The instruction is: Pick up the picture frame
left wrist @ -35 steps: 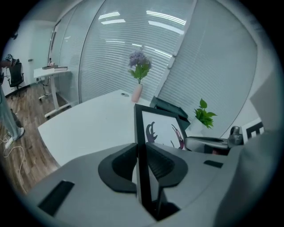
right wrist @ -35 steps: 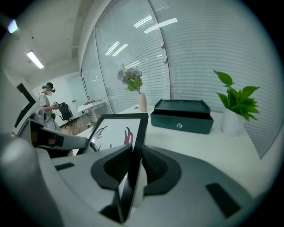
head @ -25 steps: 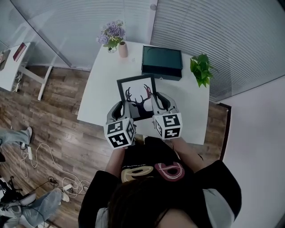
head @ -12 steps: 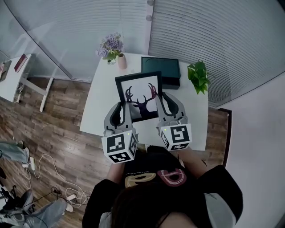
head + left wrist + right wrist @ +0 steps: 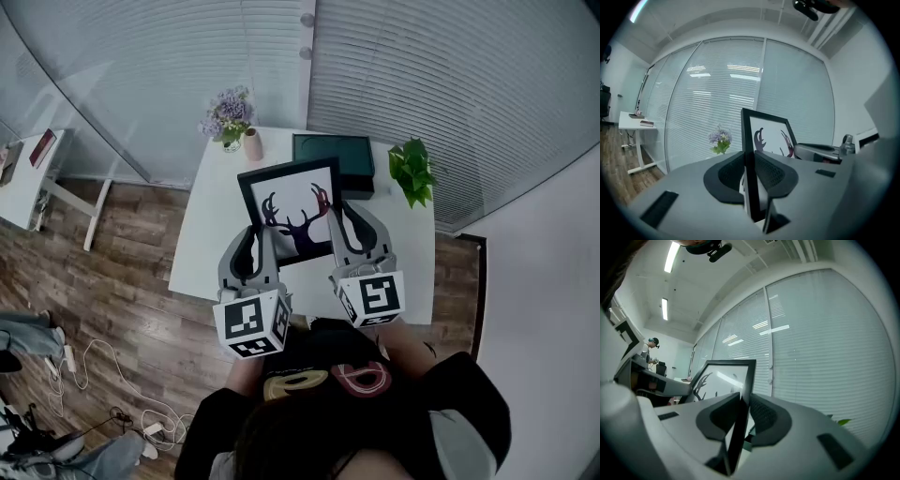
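Picture frame (image 5: 292, 195) hangs above the white table (image 5: 211, 246), your left gripper (image 5: 266, 242) clamped on its left edge, your right gripper (image 5: 337, 223) on its right. Squeeze evenly and lift level, clear of the green box (image 5: 353, 155) beyond.

The picture frame (image 5: 292, 199) has risen above the table (image 5: 202, 234) (left claw (image 5: 267, 236) and right claw (image 5: 335, 214) lifting it).

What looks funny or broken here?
Nothing looks broken or spilled. The only unusual thing is the picture frame: it isn't lying on the table but is held up, tilted, with the left gripper and right gripper each clamped on a side edge. The flowers, green box and plant stand tidy.
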Demonstrator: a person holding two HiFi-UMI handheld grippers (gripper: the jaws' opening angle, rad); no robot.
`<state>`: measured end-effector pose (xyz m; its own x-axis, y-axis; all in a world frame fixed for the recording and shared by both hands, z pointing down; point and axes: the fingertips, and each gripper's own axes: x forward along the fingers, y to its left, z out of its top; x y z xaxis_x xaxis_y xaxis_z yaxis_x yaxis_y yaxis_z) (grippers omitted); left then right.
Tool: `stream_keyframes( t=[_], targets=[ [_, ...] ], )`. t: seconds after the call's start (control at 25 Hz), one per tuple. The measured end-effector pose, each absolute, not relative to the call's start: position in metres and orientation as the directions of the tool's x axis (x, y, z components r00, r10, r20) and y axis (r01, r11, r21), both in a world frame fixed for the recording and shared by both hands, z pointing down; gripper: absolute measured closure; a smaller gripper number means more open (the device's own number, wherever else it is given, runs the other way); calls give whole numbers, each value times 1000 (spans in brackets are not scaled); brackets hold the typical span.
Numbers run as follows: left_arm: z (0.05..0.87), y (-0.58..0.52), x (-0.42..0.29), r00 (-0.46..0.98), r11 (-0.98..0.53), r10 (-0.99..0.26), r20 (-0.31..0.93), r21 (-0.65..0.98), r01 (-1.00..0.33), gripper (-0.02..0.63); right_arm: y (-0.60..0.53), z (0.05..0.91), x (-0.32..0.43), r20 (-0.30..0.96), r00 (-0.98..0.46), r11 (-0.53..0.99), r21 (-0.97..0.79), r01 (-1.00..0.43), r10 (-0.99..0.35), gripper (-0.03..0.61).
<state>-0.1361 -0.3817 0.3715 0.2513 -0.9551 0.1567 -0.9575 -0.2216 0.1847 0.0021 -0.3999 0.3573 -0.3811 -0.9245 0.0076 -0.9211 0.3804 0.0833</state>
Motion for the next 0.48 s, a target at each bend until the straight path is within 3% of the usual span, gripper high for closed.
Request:
stream_keyframes(
  t=[0.48],
  targets=[
    [372, -381, -135, 271, -238, -947, 173, 187, -953, 534, -397, 357, 3, 8, -373, 372, 94, -923, -928, 505]
  ],
)
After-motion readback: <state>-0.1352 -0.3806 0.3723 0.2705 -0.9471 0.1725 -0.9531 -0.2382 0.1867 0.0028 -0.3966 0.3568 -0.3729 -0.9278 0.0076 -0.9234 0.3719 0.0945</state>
